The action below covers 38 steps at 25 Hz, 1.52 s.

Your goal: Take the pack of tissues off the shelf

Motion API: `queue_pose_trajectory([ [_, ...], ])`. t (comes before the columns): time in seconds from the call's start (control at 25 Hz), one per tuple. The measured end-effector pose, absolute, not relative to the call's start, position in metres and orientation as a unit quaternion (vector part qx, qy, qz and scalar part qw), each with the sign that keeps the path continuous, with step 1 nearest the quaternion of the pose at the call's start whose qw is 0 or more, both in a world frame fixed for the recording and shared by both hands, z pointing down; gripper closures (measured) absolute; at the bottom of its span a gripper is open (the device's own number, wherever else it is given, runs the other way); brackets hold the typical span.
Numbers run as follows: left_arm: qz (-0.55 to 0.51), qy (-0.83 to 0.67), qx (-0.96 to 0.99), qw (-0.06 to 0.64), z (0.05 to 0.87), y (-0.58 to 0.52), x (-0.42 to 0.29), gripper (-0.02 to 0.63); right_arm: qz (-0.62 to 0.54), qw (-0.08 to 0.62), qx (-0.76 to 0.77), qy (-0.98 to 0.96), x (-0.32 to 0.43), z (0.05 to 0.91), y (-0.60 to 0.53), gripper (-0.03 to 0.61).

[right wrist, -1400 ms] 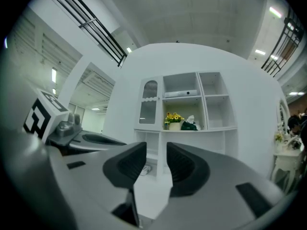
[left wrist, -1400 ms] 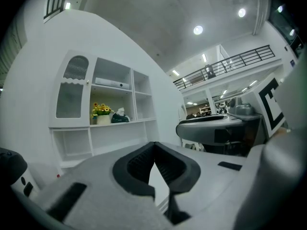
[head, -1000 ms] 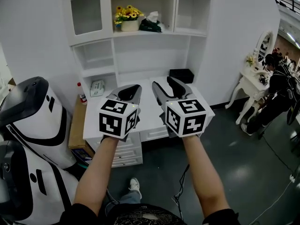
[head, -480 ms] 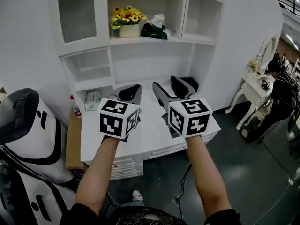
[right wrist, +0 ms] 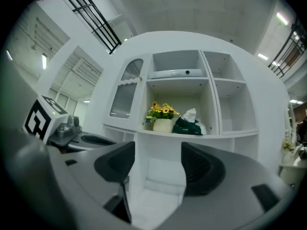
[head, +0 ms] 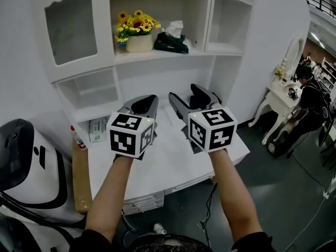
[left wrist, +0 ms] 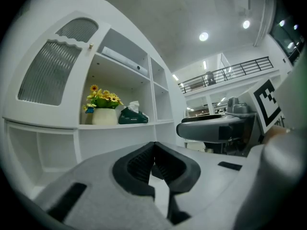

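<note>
The pack of tissues (head: 171, 40) is dark green with a white tissue sticking out of its top. It lies on the middle shelf (head: 157, 55) of a white cabinet, just right of a pot of sunflowers (head: 138, 35). Both grippers are held level over the white desk (head: 173, 164), below and short of that shelf. My left gripper (head: 148, 100) is shut with nothing in it. My right gripper (head: 188, 96) is open and empty, and its jaws have just been opening. The tissue pack (right wrist: 188, 125) shows above the right gripper (right wrist: 157, 152). It also shows as tissue pack (left wrist: 133, 115) above the left gripper (left wrist: 154, 150).
A glass cabinet door (head: 71, 20) is left of the flowers, with open cubbies to the right. A small box (head: 97, 129) sits on the desk at the left. A large white machine (head: 21, 161) stands at the left, and a person (head: 305, 85) is by a vanity at the right.
Both grippers have moved forward over the desk toward the cabinet, which now looks nearer. The right gripper's jaws stand wider apart than before.
</note>
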<state>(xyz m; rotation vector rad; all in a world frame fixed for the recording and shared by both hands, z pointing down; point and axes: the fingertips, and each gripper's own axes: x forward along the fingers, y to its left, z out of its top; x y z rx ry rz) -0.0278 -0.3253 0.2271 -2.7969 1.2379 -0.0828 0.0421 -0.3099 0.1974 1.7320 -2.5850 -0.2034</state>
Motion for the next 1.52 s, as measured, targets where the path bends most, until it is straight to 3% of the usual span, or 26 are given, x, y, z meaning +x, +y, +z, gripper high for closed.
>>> queue_pose_trajectory([
  [0.56,-0.022,0.394,-0.918,0.048,0.222,-0.368,-0.027,0.607,-0.092,0.016,0.572,-0.815,0.053,0.182,-0.356,0.279],
  [1.52,-0.005,0.481,-0.874,0.071,0.185,-0.48,0.017,0.607,-0.195,0.104,0.461,-0.859,0.088,0.127,-0.497,0.281],
])
